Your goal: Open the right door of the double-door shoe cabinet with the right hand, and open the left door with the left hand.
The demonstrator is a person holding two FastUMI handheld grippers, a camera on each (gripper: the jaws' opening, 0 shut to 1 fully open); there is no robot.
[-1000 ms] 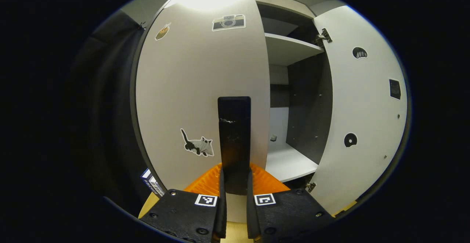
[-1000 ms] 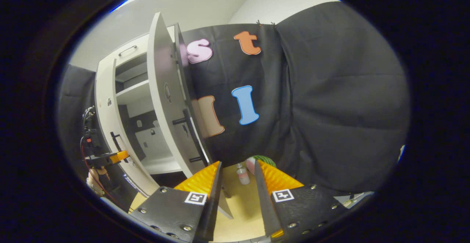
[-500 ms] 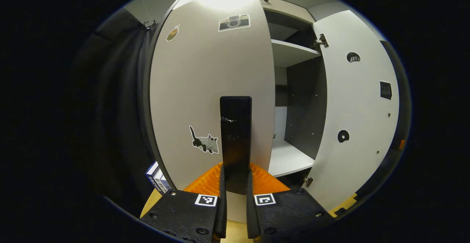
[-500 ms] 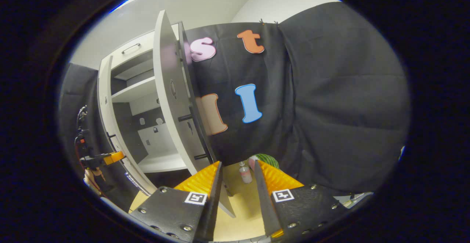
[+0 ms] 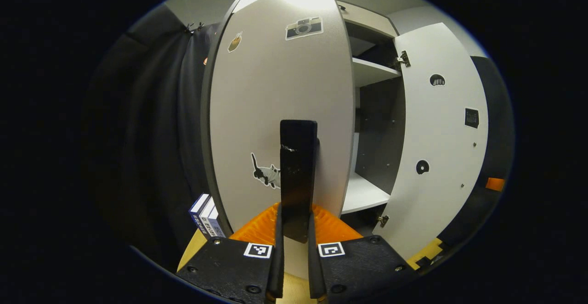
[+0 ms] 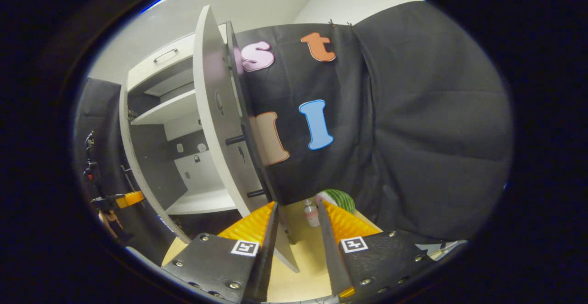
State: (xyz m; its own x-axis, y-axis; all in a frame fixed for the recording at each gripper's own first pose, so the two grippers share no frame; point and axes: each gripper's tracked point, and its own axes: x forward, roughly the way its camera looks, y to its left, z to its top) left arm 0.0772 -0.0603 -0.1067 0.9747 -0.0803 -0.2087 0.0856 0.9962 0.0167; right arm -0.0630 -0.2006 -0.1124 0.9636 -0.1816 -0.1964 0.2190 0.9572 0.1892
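**Op:** Left gripper view puts the left door (image 5: 275,111) in mid-frame, with our left claw (image 5: 294,223) clamped on its black handle (image 5: 298,157), both fingers pressed to the bar. Right door (image 5: 441,134) stands wide at frame right.

**Obs:** We judge the panel stiff and light, free on its hinges, so the handle is the right hold; the bar looks smooth, so we'd keep the squeeze firm.

**Op:** And room to swing?

**Obs:** Black cloth hangs at frame left, with a few books (image 5: 206,214) low beside the door's lower edge. We'd watch those. In the right gripper view our right claw (image 6: 296,223) holds nothing, its fingers parted, and sits near the right door's free edge, its handle (image 6: 248,164) just above. A small bottle (image 6: 312,214) and a green striped ball (image 6: 337,199) sit on the floor beyond.
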